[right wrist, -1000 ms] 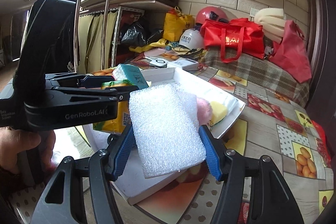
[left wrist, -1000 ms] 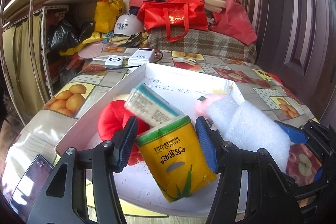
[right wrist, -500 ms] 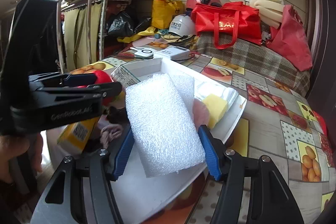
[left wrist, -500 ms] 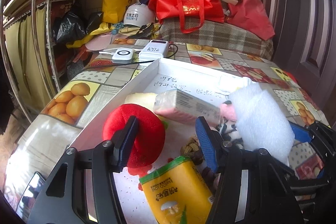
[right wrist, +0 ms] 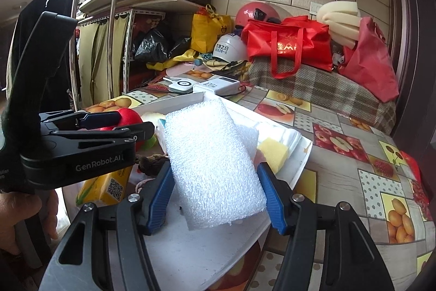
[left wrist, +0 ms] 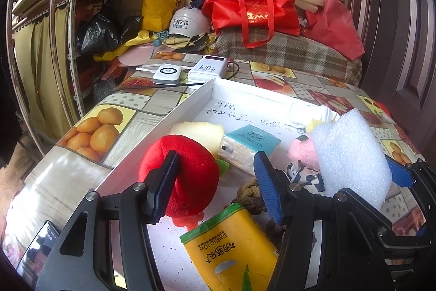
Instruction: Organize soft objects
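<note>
Item: white foam pad (right wrist: pixel 212 165), soft, ribbed surface. Held between the blue fingers (right wrist: pixel 160 195) of the right gripper (right wrist: pixel 218 190), which are clamped on its two long edges. Long axis runs away from the camera toward 12 o'clock, far end tipped slightly to 11. It hangs over the right half of the white tray (right wrist: pixel 297 162), not resting on it as far as can be told.

Beneath and beyond it, at 1 o'clock: a yellow sponge (right wrist: pixel 273 152) lying in the tray.

Left gripper (left wrist: pixel 218 182): fingers apart, nothing between the pads. The red plush apple (left wrist: pixel 188 176) sits just behind its left finger; touching or not cannot be told. The yellow tissue pack (left wrist: pixel 231 244) lies flat in the tray below the gap, at 6 o'clock. A teal tissue pack (left wrist: pixel 250 146) lies at 12 o'clock, a pink plush toy (left wrist: pixel 301 153) at 2 o'clock, a brown knotted cord (left wrist: pixel 249 194) against the right finger.

Governing relation, as judged: the foam pad is already in the right hand, so the coming move is a placement, and the free floor of the tray lies toward 11 to 12 o'clock from the right fingers. The left hand is nearer the apple and the tissue packs.

Surround: fruit-patterned table (left wrist: pixel 114 122); two white power banks (left wrist: pixel 188 71) beyond the tray's far corner.
</note>
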The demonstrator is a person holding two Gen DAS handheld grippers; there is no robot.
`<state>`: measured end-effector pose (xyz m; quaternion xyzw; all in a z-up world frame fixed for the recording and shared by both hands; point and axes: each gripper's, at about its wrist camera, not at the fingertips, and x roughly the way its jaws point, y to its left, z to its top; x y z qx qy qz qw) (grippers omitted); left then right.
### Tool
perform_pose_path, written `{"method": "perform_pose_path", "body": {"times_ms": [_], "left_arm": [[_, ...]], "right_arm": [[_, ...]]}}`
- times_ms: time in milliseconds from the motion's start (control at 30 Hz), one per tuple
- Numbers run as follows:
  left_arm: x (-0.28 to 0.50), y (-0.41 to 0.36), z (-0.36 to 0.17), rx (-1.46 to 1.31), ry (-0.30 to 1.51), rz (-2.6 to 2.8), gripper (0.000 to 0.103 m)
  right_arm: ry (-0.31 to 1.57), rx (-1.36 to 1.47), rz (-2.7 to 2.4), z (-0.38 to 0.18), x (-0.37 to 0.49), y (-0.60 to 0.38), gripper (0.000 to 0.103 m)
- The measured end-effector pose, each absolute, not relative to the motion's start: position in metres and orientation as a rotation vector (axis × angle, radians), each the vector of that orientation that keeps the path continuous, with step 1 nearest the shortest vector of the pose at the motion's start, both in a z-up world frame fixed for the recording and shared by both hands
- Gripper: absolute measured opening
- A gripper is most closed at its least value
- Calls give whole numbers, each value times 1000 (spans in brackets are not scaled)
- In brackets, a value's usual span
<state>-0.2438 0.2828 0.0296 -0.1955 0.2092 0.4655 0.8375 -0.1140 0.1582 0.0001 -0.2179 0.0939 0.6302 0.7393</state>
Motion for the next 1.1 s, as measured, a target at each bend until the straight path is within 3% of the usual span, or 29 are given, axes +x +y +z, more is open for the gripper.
{"method": "perform_pose_path", "body": {"times_ms": [100,133,167,200,267,400,500,600,833,1100], "left_arm": [[-248,281,31,-420,418,996,58],[-251,280,32,-422,407,1000,58],[-253,280,32,-425,396,1009,64],[-255,279,33,-427,387,1014,79],[-259,277,34,-429,357,1029,91],[-266,271,38,-420,307,1039,97],[-273,267,40,-418,264,1035,97],[-286,263,42,-445,191,1032,97],[-307,260,38,-562,83,997,97],[-277,225,47,-397,182,965,97]], "right_arm": [[197,-487,1390,0,-116,159,64],[197,-487,1388,0,-116,159,78],[195,-483,1380,0,-115,159,86],[191,-476,1375,1,-115,158,89],[179,-455,1374,3,-114,154,89],[172,-428,1361,4,-111,150,89],[176,-411,1351,5,-108,149,91],[171,-377,1341,7,-106,143,103],[184,-280,1330,11,-96,122,103],[183,-294,1210,10,-87,88,103]]}}
